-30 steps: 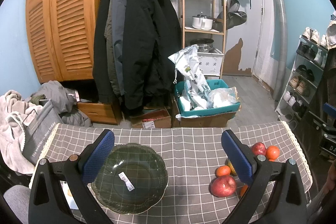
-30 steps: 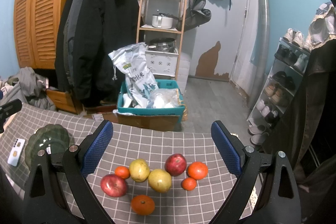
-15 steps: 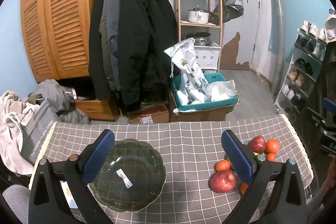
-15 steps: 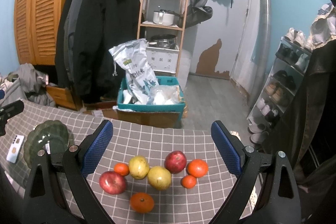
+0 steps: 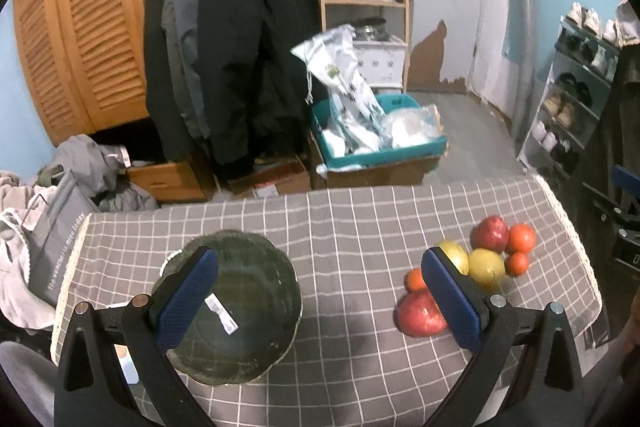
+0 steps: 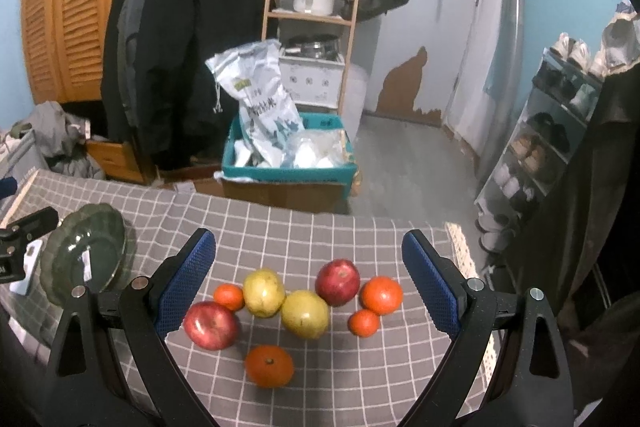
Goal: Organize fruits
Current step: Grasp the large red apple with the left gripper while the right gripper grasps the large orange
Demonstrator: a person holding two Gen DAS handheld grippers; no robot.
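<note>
A dark green glass bowl (image 5: 236, 307) with a white sticker sits empty on the grey checked tablecloth (image 5: 344, 227); it is also at the left of the right wrist view (image 6: 84, 259). My left gripper (image 5: 320, 279) hangs open above the cloth between the bowl and the fruit. Several fruits lie in a cluster under my open right gripper (image 6: 310, 263): two red apples (image 6: 211, 324) (image 6: 338, 282), two yellow pears (image 6: 264, 291) (image 6: 305, 313) and several oranges, the biggest (image 6: 269, 365) nearest me. The same cluster (image 5: 486, 265) lies at the right of the left wrist view.
A white phone (image 6: 26, 267) lies left of the bowl. Beyond the table's far edge stand a teal crate (image 6: 288, 171) with bags, hanging coats (image 6: 180, 39), a wooden shelf (image 6: 316, 15) and a shoe rack (image 6: 548, 147) on the right.
Both grippers have tipped down and moved closer over the table. In the left wrist view more of the fruit cluster shows. Nothing on the table has moved.
</note>
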